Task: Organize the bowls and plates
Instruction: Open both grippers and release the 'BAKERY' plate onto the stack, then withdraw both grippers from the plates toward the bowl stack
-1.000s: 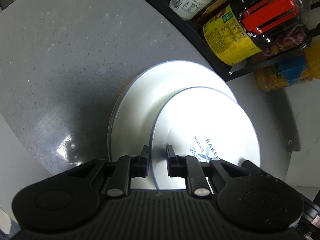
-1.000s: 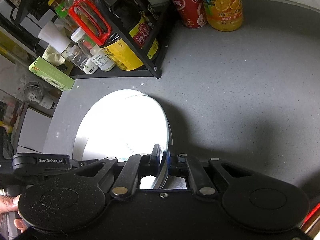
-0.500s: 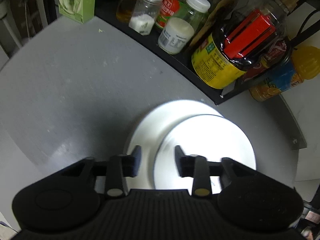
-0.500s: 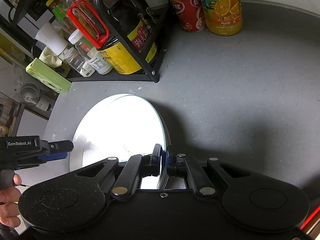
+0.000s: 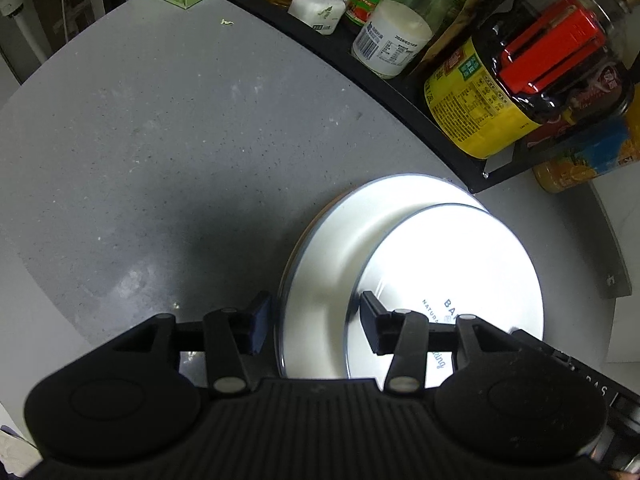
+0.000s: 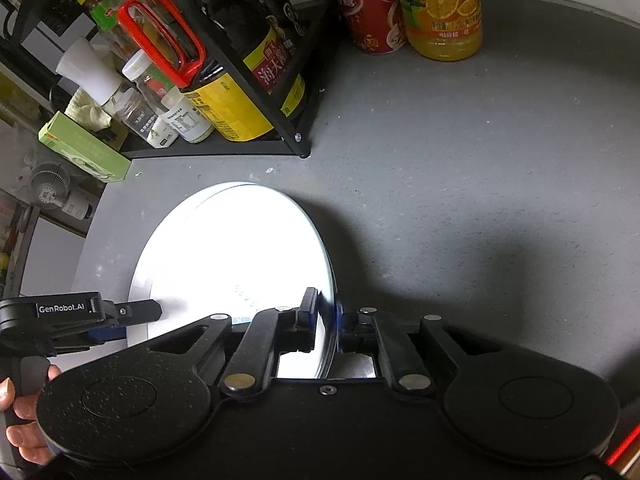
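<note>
The grey bench [image 5: 168, 128] carries most of the scene, with a black rack [image 6: 256, 148] of bottles and jars along its far edge at about 1 o'clock in the left wrist view. In front of the rack, at roughly 4 o'clock in that view, lies a large white plate [image 5: 320, 264], flat on the bench. A smaller white plate [image 5: 460, 264] with dark lettering sits on it, shifted toward 4 o'clock rather than centred, so the stack is made but not squared up.

The right gripper [image 6: 328, 320] has its jaws closed tight on the rim of the smaller plate [image 6: 240, 256] at its near right edge, so that plate is not yet released. The left gripper [image 5: 310, 324] has its jaws spread wide with nothing between them; one finger hangs beside the large plate's left edge, the other over the smaller plate's rim.

Judging by this, one plate-on-plate stacking is nearly done: what is left is centring and letting go. No bowls are in view, so whether that part is done cannot be told.
</note>
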The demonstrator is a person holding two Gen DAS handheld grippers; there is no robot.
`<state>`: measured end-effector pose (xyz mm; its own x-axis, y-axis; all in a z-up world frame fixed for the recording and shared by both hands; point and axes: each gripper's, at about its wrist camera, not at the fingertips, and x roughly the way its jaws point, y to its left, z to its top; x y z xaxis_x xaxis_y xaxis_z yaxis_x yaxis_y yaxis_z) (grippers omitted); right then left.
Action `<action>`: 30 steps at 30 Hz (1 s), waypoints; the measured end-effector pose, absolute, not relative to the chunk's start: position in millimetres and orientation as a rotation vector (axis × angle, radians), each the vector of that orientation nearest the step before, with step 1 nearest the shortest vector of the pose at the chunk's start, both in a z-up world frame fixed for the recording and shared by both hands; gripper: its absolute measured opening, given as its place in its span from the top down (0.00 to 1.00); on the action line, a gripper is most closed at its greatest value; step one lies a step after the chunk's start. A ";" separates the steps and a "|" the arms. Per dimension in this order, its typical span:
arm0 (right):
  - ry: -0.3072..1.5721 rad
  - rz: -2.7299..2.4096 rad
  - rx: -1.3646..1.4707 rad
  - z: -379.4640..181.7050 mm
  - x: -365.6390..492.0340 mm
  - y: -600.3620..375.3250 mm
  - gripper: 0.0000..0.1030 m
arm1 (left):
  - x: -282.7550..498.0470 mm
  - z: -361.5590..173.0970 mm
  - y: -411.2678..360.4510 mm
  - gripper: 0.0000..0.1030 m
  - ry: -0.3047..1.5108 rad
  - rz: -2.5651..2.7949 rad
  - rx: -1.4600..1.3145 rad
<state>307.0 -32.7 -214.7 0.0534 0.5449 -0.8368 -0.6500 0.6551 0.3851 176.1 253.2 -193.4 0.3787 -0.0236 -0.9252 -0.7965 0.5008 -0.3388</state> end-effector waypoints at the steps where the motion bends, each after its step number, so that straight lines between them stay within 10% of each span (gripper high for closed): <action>1: 1.217 0.909 -0.108 -215.7 306.5 -31.9 0.89 | 175.8 -194.0 254.4 0.54 1.073 0.600 -0.935; 19: 1.239 0.890 -0.113 -221.4 301.7 -27.8 0.73 | 167.9 -188.3 261.8 0.43 1.094 0.675 -0.887; 30: 1.147 0.889 -0.036 -188.7 300.6 -56.5 0.40 | 171.3 -161.9 244.3 0.43 1.072 0.673 -0.845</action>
